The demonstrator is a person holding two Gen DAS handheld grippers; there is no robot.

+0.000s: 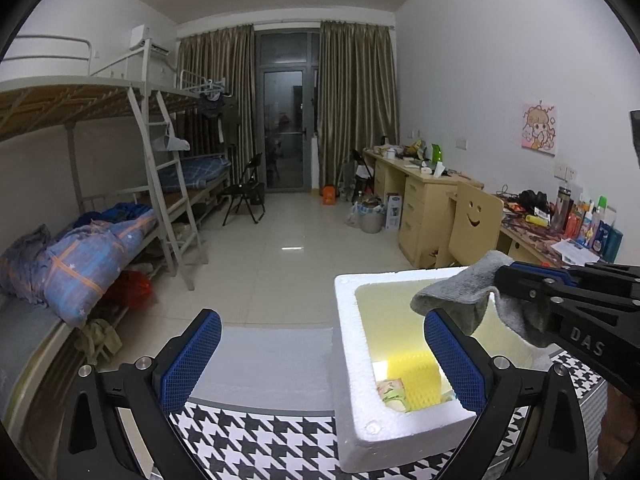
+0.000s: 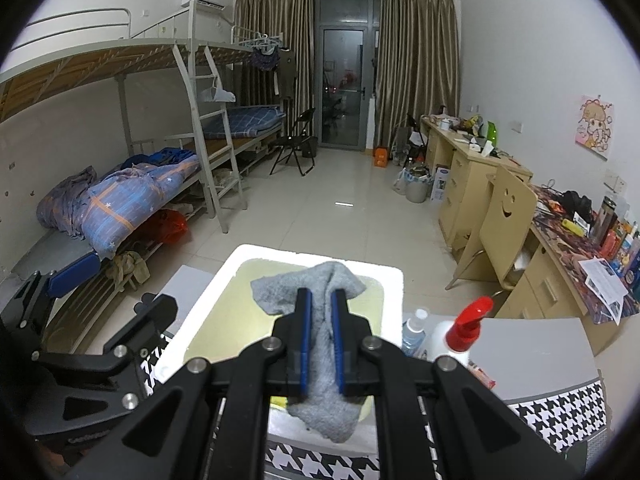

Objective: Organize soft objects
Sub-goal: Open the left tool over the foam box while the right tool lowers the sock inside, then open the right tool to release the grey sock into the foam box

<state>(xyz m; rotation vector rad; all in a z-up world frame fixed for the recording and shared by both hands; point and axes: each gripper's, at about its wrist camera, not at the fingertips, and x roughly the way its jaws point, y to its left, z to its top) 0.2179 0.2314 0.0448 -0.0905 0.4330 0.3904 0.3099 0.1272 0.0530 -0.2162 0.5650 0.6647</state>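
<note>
A grey sock (image 2: 320,352) hangs between the blue pads of my right gripper (image 2: 320,300), which is shut on it above a white foam box (image 2: 394,280). From the left wrist view the same sock (image 1: 460,292) dangles over the box (image 1: 352,344), with the right gripper (image 1: 500,276) reaching in from the right. A yellow textured cloth (image 1: 412,376) and a small patterned item (image 1: 390,388) lie in the box's bottom. My left gripper (image 1: 320,344) stands open, its fingers straddling the box's left wall, holding nothing.
The box sits on a houndstooth-patterned cloth (image 1: 256,436). A red-capped spray bottle (image 2: 464,328) and a clear bottle (image 2: 414,328) stand right of the box. Bunk beds (image 2: 120,184) line the left wall, desks and a smiley-face chair (image 2: 508,216) the right.
</note>
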